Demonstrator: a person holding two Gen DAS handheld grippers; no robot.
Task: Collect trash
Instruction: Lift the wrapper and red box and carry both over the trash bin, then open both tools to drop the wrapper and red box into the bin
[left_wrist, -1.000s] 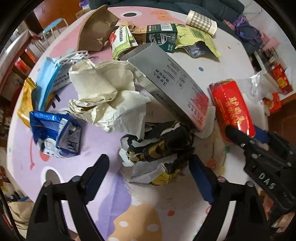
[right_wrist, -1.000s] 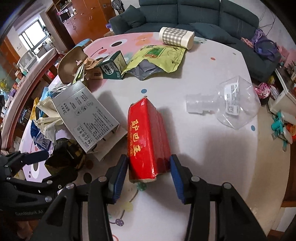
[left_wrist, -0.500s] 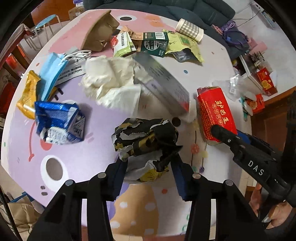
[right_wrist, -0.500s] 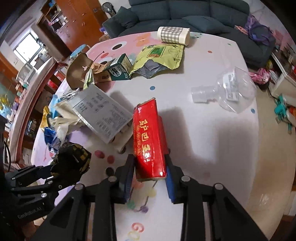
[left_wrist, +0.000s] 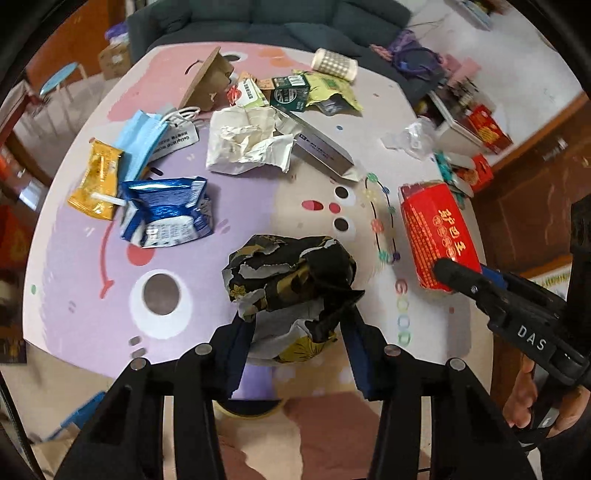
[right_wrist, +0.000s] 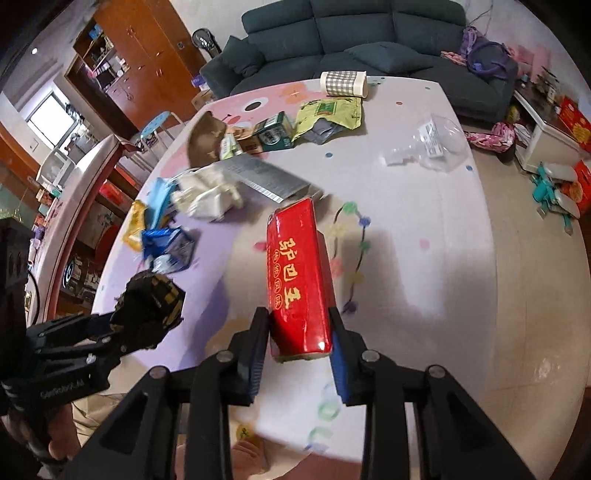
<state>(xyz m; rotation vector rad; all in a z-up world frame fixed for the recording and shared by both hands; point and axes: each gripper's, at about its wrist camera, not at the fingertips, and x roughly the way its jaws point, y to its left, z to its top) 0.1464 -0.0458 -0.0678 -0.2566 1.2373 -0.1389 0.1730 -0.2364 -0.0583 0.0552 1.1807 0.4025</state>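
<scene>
**Trash held in both sets of jaws above the littered surface**

Trash is gripped on both sides. Nearest in the left wrist view, the left gripper (left_wrist: 293, 334) has its jaws partly closed, pads pressing on a crumpled black-and-gold wrapper (left_wrist: 291, 280) that is held clear of the round pastel surface (left_wrist: 74, 258). To the right of it, the right gripper (right_wrist: 297, 349) has its jaws closed to a narrow gap on the near end of a red packet (right_wrist: 299, 280) with gold lettering; the packet juts forward, away from the camera, lifted off the surface. A person's hand (left_wrist: 524, 398) shows at the lower right of the left view, behind the right gripper's handle.

Farther out, on the left half of the surface, lie a crushed blue foil bag (left_wrist: 166, 212), a yellow pouch (left_wrist: 96, 181) and a blue face mask (left_wrist: 142, 138), close together. Near the middle sits a wad of crumpled white paper (left_wrist: 245, 142), touching a flat grey box (left_wrist: 321, 151) to its right. A clear plastic bag (right_wrist: 428, 144) lies alone toward the right edge.

At the far side are a brown paper bag (left_wrist: 207, 83), a green carton (left_wrist: 290, 94), a yellow-green pouch (right_wrist: 328, 112) and a checked paper cup (right_wrist: 343, 83) on its side. Beyond the surface stands a dark sofa (right_wrist: 369, 37).
</scene>
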